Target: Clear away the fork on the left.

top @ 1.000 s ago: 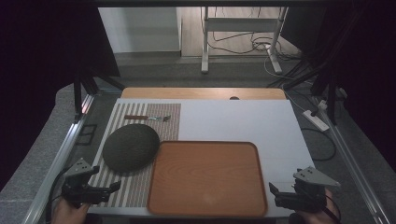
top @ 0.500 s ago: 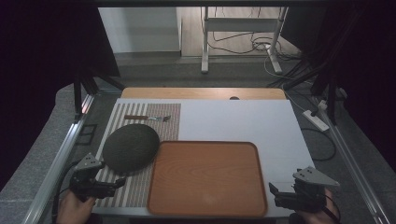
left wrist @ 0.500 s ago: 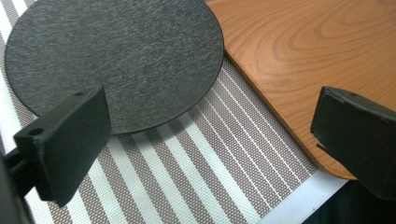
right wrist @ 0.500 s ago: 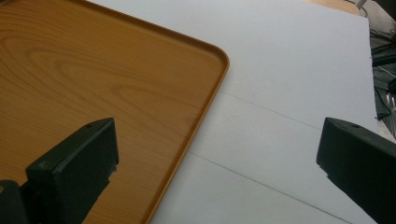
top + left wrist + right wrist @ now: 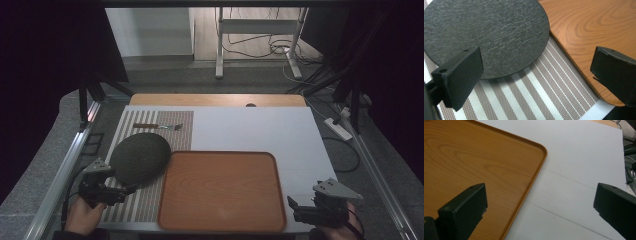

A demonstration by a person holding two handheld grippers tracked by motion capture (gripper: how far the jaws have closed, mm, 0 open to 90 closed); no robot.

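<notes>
Left hand-held gripper (image 5: pixel 131 188) moved up from near surface edge to dark round plate (image 5: pixel 140 157), jaws spread wide, nothing held. Plate flat on striped mat (image 5: pixel 150 200), just beside wooden tray (image 5: pixel 220 192). Grasp likely next. Right hand-held gripper (image 5: pixel 291 209) unmoved, jaws apart, empty.

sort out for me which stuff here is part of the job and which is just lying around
In the job:
- left hand-held gripper, jaws open, beside the dark round plate
- dark round plate on the striped placemat
- wooden tray, a likely place for the plate

Lying about:
- fork at the mat's far end
- right hand-held gripper, open, idle by the tray's corner
- white board
</notes>
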